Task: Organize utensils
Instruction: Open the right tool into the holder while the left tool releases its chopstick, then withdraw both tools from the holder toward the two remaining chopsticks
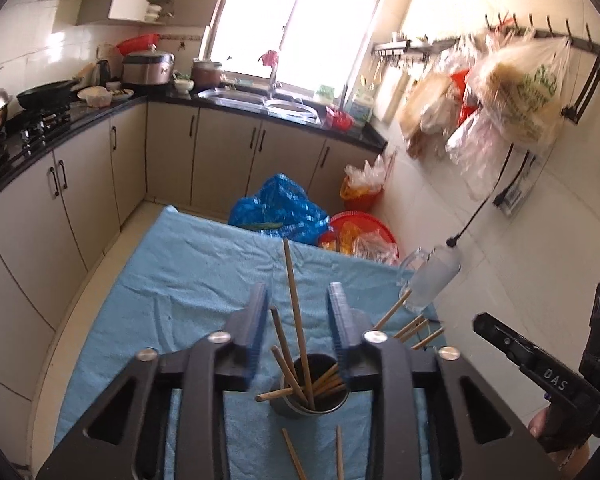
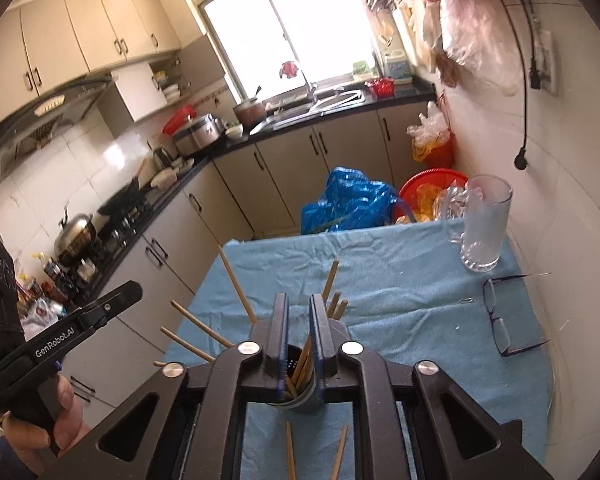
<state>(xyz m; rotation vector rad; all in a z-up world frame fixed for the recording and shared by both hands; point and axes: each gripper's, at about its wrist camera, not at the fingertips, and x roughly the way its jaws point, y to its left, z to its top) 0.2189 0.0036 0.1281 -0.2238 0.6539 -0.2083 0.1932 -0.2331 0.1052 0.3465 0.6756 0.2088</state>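
A dark metal holder stands on the blue cloth with several wooden chopsticks sticking out of it. My left gripper is open above the holder, its jaws on either side of the tallest chopstick without touching it. Two loose chopsticks lie on the cloth in front of the holder. In the right wrist view my right gripper hovers over the same holder, jaws nearly together with nothing visibly between them. Chopsticks fan out to its left, and two lie below.
A glass mug stands at the cloth's far right, with glasses beside it by the wall. A blue bag and a red basin sit on the floor beyond the table. Kitchen counters run left and back.
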